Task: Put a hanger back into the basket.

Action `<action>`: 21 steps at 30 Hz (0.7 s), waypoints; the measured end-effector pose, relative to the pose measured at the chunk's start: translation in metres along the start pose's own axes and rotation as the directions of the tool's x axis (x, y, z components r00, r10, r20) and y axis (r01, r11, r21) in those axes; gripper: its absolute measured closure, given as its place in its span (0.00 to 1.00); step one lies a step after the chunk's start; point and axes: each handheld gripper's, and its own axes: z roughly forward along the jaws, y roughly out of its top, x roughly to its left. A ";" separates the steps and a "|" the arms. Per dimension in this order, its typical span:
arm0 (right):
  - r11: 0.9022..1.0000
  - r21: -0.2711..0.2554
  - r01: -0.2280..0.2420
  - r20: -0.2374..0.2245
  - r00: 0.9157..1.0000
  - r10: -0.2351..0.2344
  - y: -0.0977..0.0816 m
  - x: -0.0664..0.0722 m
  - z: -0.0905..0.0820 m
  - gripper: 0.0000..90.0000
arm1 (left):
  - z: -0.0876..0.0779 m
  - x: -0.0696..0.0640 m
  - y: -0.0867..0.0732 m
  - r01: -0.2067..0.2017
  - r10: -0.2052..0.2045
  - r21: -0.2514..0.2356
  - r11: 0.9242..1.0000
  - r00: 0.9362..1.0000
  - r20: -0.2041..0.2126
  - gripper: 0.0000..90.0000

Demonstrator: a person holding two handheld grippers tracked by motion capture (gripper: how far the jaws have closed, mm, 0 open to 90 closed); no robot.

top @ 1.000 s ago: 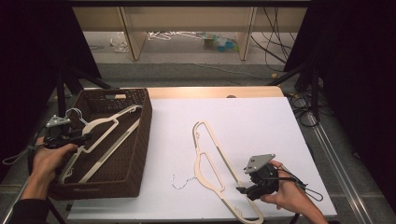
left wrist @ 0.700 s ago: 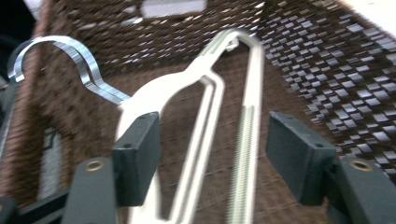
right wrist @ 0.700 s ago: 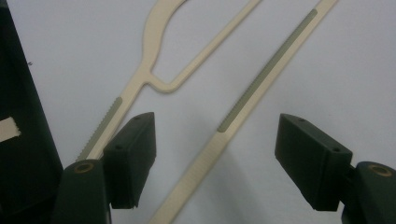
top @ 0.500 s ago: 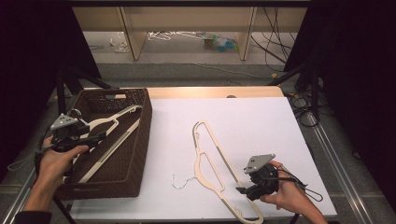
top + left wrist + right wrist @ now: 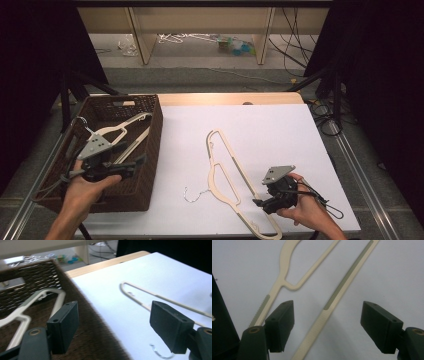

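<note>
The left gripper [image 5: 131, 166], fingers just spreading with nothing between, is leaving one hanger [image 5: 116, 134] in the basket [image 5: 150, 150]. The right gripper [image 5: 257, 202], fingers spread, is straddling the second hanger [image 5: 227, 175] on the worktop [image 5: 280, 130], at the basket's three o'clock; next it needs pinching.

Grey floor [image 5: 210, 75] w/ clutter, black curtains [image 5: 35, 60] both sides, wood shelf legs [image 5: 140, 35].

A white sheet covers the surface [image 5: 270, 125], with a strip of bare wood along its far edge. Beyond it, on the floor [image 5: 200, 65], lie loose wire hangers [image 5: 182, 37] and small teal objects [image 5: 237, 46] between pale furniture legs [image 5: 264, 27]; black cables [image 5: 295, 35] trail at right.
</note>
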 end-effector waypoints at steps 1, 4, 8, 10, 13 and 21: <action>1.000 0.004 -0.001 -0.003 1.000 0.001 0.000 0.000 0.000 0.31 | 0.001 -0.005 0.000 -0.013 0.013 -0.002 1.000 1.000 0.008 0.25; 1.000 0.002 -0.003 0.000 1.000 0.003 0.001 0.005 0.001 0.31 | 0.004 -0.019 -0.003 -0.038 0.038 -0.004 0.999 0.999 0.039 0.24; 1.000 0.004 -0.003 -0.008 1.000 0.003 0.002 0.012 0.003 0.31 | 0.010 -0.039 -0.009 -0.057 0.057 -0.002 0.998 0.994 0.088 0.24; 1.000 0.003 -0.009 -0.002 1.000 0.009 0.002 0.016 0.004 0.31 | 0.012 -0.047 -0.012 -0.061 0.060 0.006 0.998 0.993 0.099 0.23; 1.000 0.007 -0.005 -0.009 1.000 0.005 0.003 0.021 0.003 0.31 | 0.016 -0.057 -0.017 -0.079 0.077 0.009 0.997 0.989 0.125 0.23; 1.000 -0.001 -0.015 -0.020 1.000 0.015 0.002 0.029 0.007 0.31 | 0.029 -0.071 -0.036 -0.048 0.049 -0.012 0.999 0.989 0.140 0.20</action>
